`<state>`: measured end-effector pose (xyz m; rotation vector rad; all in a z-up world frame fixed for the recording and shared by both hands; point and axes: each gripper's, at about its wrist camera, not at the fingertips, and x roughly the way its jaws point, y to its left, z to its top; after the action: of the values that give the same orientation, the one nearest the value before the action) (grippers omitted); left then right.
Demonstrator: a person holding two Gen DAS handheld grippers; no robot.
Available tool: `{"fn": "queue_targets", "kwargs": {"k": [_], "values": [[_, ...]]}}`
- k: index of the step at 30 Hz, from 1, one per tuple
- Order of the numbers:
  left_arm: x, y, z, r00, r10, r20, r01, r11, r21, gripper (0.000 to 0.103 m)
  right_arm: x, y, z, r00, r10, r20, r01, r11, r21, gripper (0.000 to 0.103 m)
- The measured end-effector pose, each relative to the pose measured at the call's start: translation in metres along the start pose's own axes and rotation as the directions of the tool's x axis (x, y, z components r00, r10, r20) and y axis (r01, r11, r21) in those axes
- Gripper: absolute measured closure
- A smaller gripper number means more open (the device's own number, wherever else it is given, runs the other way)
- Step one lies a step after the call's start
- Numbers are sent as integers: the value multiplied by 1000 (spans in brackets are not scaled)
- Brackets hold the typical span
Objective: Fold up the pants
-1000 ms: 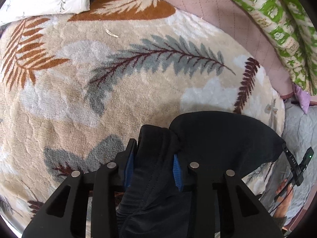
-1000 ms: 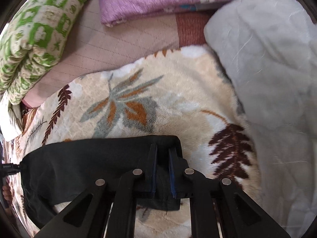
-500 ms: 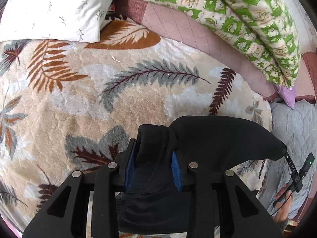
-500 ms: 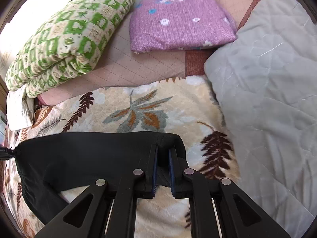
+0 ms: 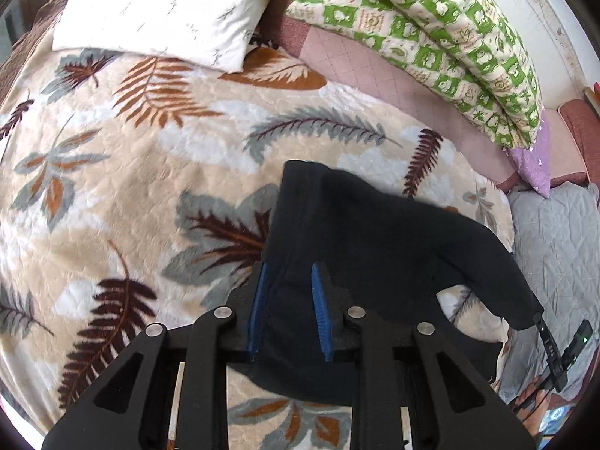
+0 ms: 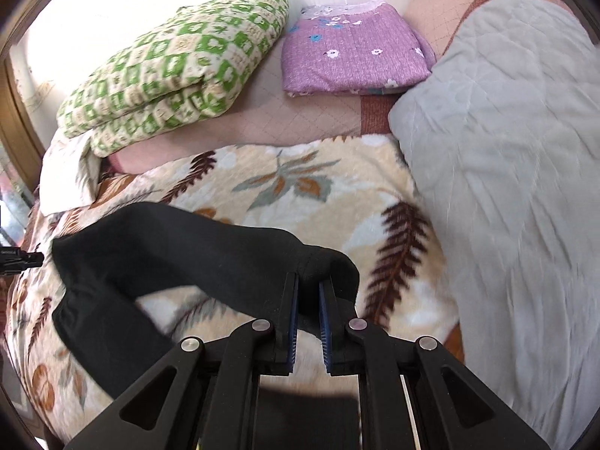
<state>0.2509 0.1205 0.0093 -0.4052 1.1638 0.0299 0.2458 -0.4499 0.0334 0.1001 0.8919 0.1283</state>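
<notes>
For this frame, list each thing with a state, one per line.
Black pants: lifted off the leaf-print blanket, hanging between both grippers.
Left gripper: jaws just closing, clamped on the pants.
Right gripper: shut on the pants.
Green quilt: folded.
Purple cloth: folded.
Grey blanket: spread out.

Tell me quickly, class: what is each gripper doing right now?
Left gripper: shut on the pants; its jaws have just been closing.
Right gripper: shut on the pants.

No legible text or labels — none anywhere.
</notes>
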Motion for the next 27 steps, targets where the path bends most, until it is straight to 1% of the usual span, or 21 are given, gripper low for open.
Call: {"fn": "queue_targets", "kwargs": {"k": [3,5,7,8,9,10,11,13,15,16,18,19,20,21,23,24,25,26,27], "values": [[11,5,-6,998,0,-55,-1,1000,-16,81,-8,1,-25,1000,25,-5,-25,1000,-1,93],[17,8,4,995,-31,-91,26,998,-55,81,-10,4,-38,999,28,-16,-28,1000,-12,93],[18,9,17,996,-27,-90,19,995,-97,80,-8,4,-43,999,23,-33,-24,1000,-16,93],[24,6,31,993,-38,-112,29,996,-83,74,-6,4,-43,999,19,-43,-19,1000,-12,93],[29,5,38,991,-37,-131,26,996,-83,63,-4,4,-42,999,14,-45,-15,1000,-12,93],[36,4,47,988,-45,-150,31,995,-91,56,-2,4,-40,999,10,-46,-11,1000,-14,93],[45,3,58,985,-48,-165,33,995,-95,45,0,5,-37,999,7,-48,-8,1000,-17,93],[56,3,72,984,-49,-169,31,994,-103,43,5,6,-30,999,1,-50,-2,1000,-28,93],[73,4,84,981,-25,-192,6,995,-96,43,11,7,-24,998,-9,-55,6,999,-41,93],[83,6,88,977,-21,-210,1,996,-92,43,14,7,-21,998,-15,-59,12,999,-47,93],[102,8,92,961,-63,-270,36,994,-105,43,22,6,-15,997,-28,-67,24,998,-55,93],[112,8,92,943,-125,-308,89,988,-129,43,26,6,-13,997,-33,-71,29,998,-55,93],[116,7,92,934,-162,-319,121,982,-145,43,30,5,-10,996,-39,-75,35,998,-54,93],[120,7,92,929,-183,-321,138,978,-157,44,35,4,-7,996,-46,-82,41,998,-53,93],[122,3,93,937,-169,-305,127,980,-152,46,43,3,-5,994,-56,-93,52,997,-51,93],[123,0,93,939,-159,-305,123,983,-134,65,45,3,-3,994,-57,-96,53,997,-48,93],[124,-5,93,937,-153,-313,124,986,-112,74,49,3,-3,993,-59,-102,55,998,-44,93],[123,-8,93,939,-142,-314,117,988,-97,79,52,3,-2,992,-63,-108,59,997,-40,93],[120,-9,93,942,-141,-305,116,988,-97,85,54,3,-1,992,-64,-111,60,997,-38,93]]}}
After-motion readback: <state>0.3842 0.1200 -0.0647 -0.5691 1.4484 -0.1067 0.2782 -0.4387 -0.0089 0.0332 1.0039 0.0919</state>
